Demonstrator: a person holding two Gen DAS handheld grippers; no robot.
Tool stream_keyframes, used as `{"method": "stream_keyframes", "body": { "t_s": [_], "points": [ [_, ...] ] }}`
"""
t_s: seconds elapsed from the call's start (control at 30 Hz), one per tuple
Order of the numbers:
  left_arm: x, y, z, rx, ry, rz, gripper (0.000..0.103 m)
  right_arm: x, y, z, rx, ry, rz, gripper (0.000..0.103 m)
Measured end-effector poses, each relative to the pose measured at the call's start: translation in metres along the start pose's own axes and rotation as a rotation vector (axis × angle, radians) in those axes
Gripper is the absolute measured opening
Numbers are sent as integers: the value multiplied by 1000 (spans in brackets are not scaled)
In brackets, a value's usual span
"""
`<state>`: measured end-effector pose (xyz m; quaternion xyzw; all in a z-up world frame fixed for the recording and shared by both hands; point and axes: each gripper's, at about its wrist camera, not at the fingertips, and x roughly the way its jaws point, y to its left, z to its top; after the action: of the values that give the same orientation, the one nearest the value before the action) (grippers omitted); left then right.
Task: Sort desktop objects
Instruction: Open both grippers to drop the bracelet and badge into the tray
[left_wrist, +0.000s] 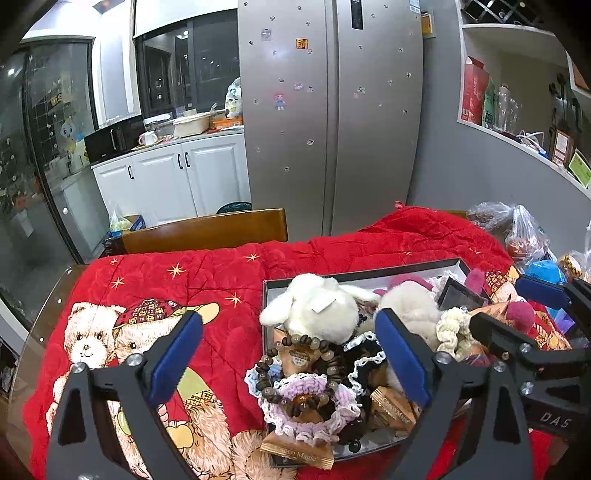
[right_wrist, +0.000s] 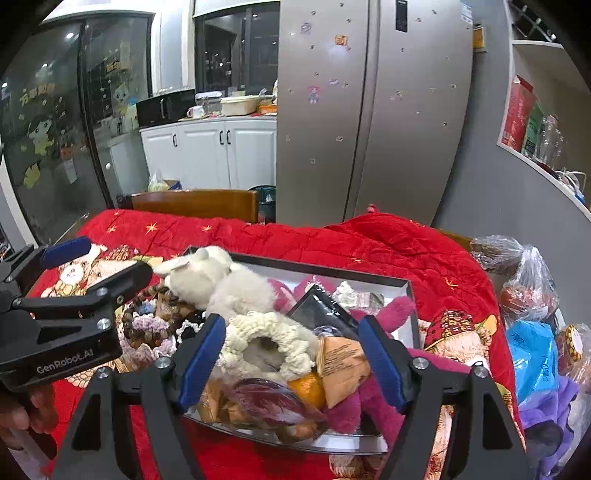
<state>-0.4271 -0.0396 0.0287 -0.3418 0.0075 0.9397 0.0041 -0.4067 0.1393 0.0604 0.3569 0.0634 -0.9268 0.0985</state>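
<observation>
A shallow dark-rimmed box (left_wrist: 364, 273) (right_wrist: 369, 278) sits on a red blanket, heaped with small things. In it lie a white plush toy (left_wrist: 314, 306) (right_wrist: 207, 277), wooden bead bracelets (left_wrist: 295, 373), a lilac crocheted scrunchie (left_wrist: 314, 424), a cream scrunchie (right_wrist: 264, 341), wrapped snack packets (left_wrist: 393, 408) (right_wrist: 341, 363) and a pink plush (right_wrist: 376, 398). My left gripper (left_wrist: 290, 356) is open and empty, above the bracelets at the box's left end. My right gripper (right_wrist: 291, 363) is open and empty, above the cream scrunchie.
The red teddy-bear blanket (left_wrist: 166, 291) covers the table. A wooden chair back (left_wrist: 207, 230) stands behind it. Plastic bags of goods (right_wrist: 528, 295) pile at the right edge. A fridge (left_wrist: 332, 110) and cabinets stand beyond.
</observation>
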Motion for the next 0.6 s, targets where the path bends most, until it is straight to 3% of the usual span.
{"method": "stream_keyframes", "body": {
  "t_s": [0.4, 0.6],
  "points": [
    [-10, 6, 2, -42, -10, -18, 98, -9, -2, 1, 12, -18, 5, 78],
    [-18, -1, 2, -39, 24, -60, 98, -22, -2, 3, 22, -45, 14, 78]
  ]
}}
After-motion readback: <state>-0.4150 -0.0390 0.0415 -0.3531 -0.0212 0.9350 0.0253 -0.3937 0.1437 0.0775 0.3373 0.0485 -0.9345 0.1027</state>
